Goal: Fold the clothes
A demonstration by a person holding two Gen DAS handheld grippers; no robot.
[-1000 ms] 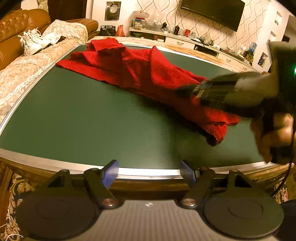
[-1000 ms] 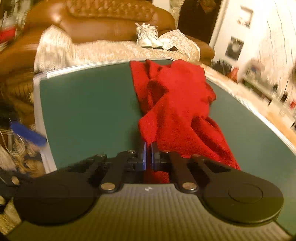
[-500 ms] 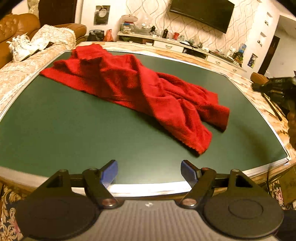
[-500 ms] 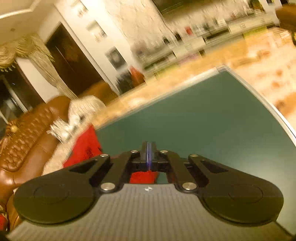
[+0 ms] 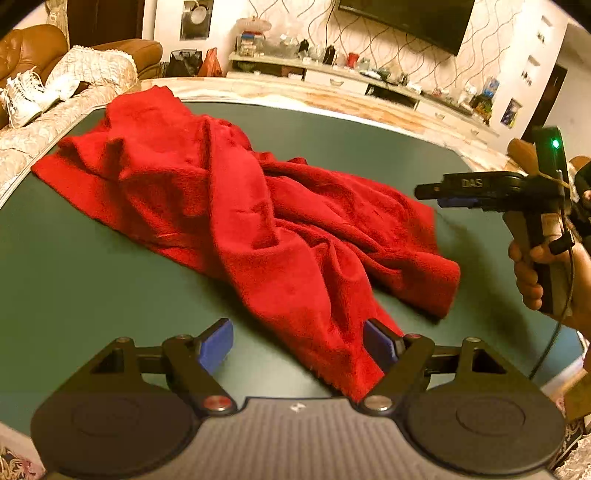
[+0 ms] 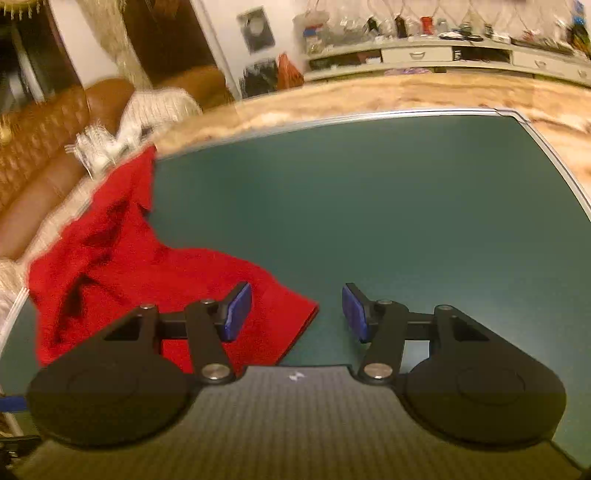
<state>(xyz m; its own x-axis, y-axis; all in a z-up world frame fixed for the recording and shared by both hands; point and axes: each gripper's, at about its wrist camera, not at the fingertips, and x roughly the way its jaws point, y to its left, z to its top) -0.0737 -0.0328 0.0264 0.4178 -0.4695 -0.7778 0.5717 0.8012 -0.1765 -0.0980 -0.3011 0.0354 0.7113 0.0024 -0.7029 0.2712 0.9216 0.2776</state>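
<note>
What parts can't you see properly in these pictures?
- Red cloth: its near tip is hidden behind the left gripper in the left view; the right view cuts off its left side.
- Shelf items: blurred in the right view.
- White shoes: cut by the left view's edge.

From the left wrist we look forward and slightly down along the left gripper (image 5: 297,345), low over the near edge of the green table (image 5: 92,266), facing the far wall. From the right wrist we look along the right gripper (image 6: 295,310) from the table's right side, close above the surface, facing the sofa (image 6: 48,147). Both views share the red garment (image 5: 240,206) and the tabletop.
</note>
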